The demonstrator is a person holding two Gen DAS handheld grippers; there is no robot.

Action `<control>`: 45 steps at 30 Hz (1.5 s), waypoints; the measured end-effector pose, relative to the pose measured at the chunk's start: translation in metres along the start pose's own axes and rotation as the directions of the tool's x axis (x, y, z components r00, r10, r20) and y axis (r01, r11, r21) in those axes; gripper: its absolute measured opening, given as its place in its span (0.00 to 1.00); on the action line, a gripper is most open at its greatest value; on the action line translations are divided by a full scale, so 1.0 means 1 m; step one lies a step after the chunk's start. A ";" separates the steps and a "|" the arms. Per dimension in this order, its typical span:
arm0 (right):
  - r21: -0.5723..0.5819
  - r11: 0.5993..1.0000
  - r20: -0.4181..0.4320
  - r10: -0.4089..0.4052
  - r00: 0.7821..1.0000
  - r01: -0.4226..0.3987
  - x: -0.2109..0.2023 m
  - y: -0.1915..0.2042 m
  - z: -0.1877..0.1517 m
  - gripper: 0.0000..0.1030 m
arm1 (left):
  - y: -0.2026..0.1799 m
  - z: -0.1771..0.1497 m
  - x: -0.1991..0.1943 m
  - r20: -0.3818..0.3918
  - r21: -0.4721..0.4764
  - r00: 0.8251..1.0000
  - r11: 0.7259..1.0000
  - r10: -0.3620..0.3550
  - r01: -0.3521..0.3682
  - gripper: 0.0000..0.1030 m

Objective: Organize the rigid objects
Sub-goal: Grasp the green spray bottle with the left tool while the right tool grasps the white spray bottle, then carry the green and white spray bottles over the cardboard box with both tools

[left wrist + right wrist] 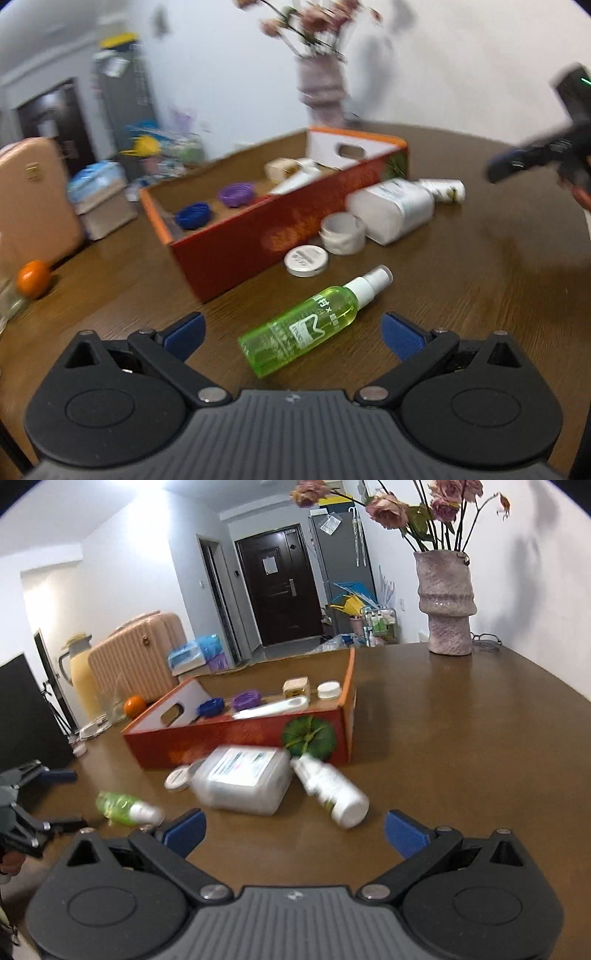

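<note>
A green spray bottle (306, 325) lies on the brown table between the blue pads of my left gripper (293, 334), which is open and holds nothing. Behind it are a round tin (306, 260), a white ring (341, 234), a large white bottle (391, 208) and a small white bottle (443, 190), all beside the orange box (236, 243). The box holds blue and purple caps, a white tube and jars. My right gripper (295, 830) is open above the table, just short of the large bottle (243, 779) and small bottle (332, 788).
A vase of dried flowers (447, 605) and a pair of glasses (485, 640) stand at the table's far right. An orange fruit (134, 706) lies left of the box near the table edge. A suitcase and clutter sit on the floor beyond.
</note>
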State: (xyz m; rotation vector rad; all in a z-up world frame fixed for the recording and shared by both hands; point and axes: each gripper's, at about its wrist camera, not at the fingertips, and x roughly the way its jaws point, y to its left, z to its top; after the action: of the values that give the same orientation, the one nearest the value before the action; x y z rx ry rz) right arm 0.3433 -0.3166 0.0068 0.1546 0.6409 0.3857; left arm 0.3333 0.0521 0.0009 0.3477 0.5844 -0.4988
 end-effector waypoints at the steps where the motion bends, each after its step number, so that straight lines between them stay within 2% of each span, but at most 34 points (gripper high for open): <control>1: -0.015 1.000 -0.038 -0.011 0.999 0.011 0.010 -0.005 0.006 0.93 | 0.004 0.001 0.006 -0.009 0.012 1.000 1.000 -0.020 0.020 1.00; 3: -0.095 0.994 -0.103 -0.056 0.993 0.046 0.032 -0.010 0.017 0.88 | 0.010 0.004 0.018 -0.035 0.026 0.998 0.998 -0.056 0.056 1.00; 6: -0.192 0.978 -0.136 -0.112 0.984 0.084 0.058 -0.010 0.024 0.84 | 0.022 0.007 0.029 -0.063 0.018 0.988 0.990 -0.139 0.140 1.00; 8: -0.203 0.977 -0.144 -0.101 0.984 0.071 0.070 -0.012 0.028 0.77 | 0.027 0.007 0.036 -0.083 0.010 0.986 0.989 -0.147 0.148 0.96; 9: -0.195 0.980 -0.144 -0.078 0.987 0.049 0.075 -0.014 0.030 0.69 | 0.029 0.008 0.040 -0.098 0.006 0.984 0.988 -0.150 0.151 0.91; 10: -0.185 0.982 -0.145 -0.060 0.988 0.032 0.080 -0.016 0.033 0.59 | 0.030 0.007 0.042 -0.107 -0.001 0.982 0.987 -0.158 0.159 0.82; 11: -0.176 0.984 -0.145 -0.052 0.988 0.025 0.083 -0.018 0.033 0.56 | 0.031 0.007 0.043 -0.114 -0.013 0.978 0.985 -0.173 0.172 0.70; 15: -0.175 0.984 -0.150 -0.047 0.988 0.020 0.093 -0.018 0.032 0.50 | 0.032 0.001 0.045 -0.128 -0.047 0.969 0.977 -0.210 0.206 0.60; 17: -0.194 0.981 -0.153 -0.056 0.987 0.026 0.092 -0.016 0.029 0.46 | 0.030 0.000 0.042 -0.118 -0.057 0.971 0.977 -0.210 0.205 0.44; 19: -0.209 0.977 -0.153 -0.068 0.986 0.035 0.090 -0.013 0.026 0.37 | 0.029 0.000 0.039 -0.112 -0.099 0.969 0.973 -0.220 0.210 0.34; 20: -0.213 0.976 -0.155 -0.079 0.985 0.045 0.088 -0.011 0.025 0.36 | 0.028 0.000 0.038 -0.105 -0.121 0.970 0.971 -0.220 0.207 0.32; 23: -0.219 0.974 -0.155 -0.092 0.984 0.056 0.079 -0.003 0.018 0.26 | 0.016 -0.005 0.030 -0.088 -0.167 0.977 0.970 -0.196 0.179 0.30; 27: -0.217 0.973 -0.151 -0.117 0.982 0.082 0.062 0.007 0.005 0.26 | -0.003 -0.013 0.015 -0.072 -0.245 0.986 0.961 -0.148 0.126 0.30; 31: -0.211 0.970 -0.109 -0.144 0.984 0.119 0.038 0.023 -0.012 0.26 | -0.023 -0.024 -0.011 -0.033 -0.345 0.998 0.937 -0.062 0.047 0.30; 33: -0.187 0.974 -0.078 -0.148 0.986 0.131 0.023 0.029 -0.022 0.26 | -0.036 -0.031 -0.026 -0.012 -0.363 1.000 0.932 -0.014 0.009 0.30; 39: -0.117 0.988 -0.013 -0.104 0.994 0.102 -0.020 0.051 -0.055 0.26 | -0.058 -0.045 -0.067 0.044 -0.461 0.997 0.887 0.056 -0.029 0.30; 42: -0.106 0.992 0.030 -0.059 0.998 0.062 -0.038 0.067 -0.071 0.26 | -0.068 -0.049 -0.080 0.065 -0.471 0.995 0.881 0.080 -0.040 0.30; 45: -0.080 0.997 0.044 -0.016 0.999 0.020 -0.047 0.080 -0.086 0.26 | -0.075 -0.055 -0.089 0.097 -0.500 0.992 0.866 0.079 -0.020 0.30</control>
State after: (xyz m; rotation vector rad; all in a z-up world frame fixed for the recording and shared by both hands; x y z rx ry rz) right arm 0.2323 -0.2599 -0.0147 0.0802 0.5824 0.3888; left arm 0.2049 0.0459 -0.0012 -0.1614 0.5696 -0.2982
